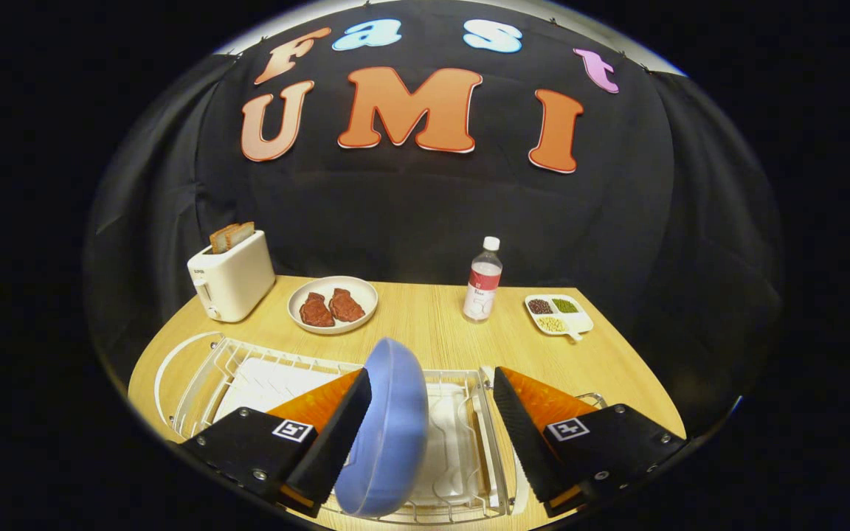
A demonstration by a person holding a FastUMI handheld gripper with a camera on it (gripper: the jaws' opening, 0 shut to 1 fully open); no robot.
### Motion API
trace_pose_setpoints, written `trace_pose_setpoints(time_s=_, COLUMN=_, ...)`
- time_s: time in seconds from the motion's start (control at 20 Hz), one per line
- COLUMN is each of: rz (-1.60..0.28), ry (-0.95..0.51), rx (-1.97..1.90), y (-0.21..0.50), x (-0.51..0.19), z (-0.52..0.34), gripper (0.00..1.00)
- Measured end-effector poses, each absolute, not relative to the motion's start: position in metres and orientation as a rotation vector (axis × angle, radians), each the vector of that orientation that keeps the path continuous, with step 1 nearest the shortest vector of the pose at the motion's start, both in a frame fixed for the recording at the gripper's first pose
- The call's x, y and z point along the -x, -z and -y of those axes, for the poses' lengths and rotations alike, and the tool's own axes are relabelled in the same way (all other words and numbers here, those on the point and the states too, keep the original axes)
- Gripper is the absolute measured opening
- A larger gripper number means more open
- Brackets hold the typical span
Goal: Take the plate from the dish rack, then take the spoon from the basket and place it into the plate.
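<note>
The gripper (431,413) has its fingers spread apart, with the blue plate (388,428) standing on edge between them, against the left finger (clear of the right one), in the white dish rack (462,479). Beyond sit a toaster (232,279), a bowl of meat (333,304) and a bottle (482,282).

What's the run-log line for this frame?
gripper: open, astride plate | blue plate: upright in dish rack, against one finger, clear of other | phase: closing on plate | spoon: untouched
</note>
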State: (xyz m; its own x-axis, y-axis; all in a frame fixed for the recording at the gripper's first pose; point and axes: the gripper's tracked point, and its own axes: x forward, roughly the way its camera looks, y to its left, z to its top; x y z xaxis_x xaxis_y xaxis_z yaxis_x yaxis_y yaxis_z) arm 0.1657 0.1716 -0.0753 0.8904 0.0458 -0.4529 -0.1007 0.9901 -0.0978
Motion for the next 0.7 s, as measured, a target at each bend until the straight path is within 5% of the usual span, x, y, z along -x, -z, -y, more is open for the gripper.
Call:
trace_pose_setpoints(time_s=0.3, rz=-0.585, ry=-0.084, rx=0.070, y=0.102, x=-0.164, z=-0.183, gripper=0.75)
trace_pose_setpoints(time_s=0.55, rz=-0.631, ry=-0.032, rx=0.047, y=0.107, x=-0.163, z=-0.184, gripper=0.33)
trace_pose_setpoints(time_s=0.7, rz=-0.622, ry=-0.005, rx=0.029, y=0.103, x=-0.164, z=-0.183, gripper=0.29)
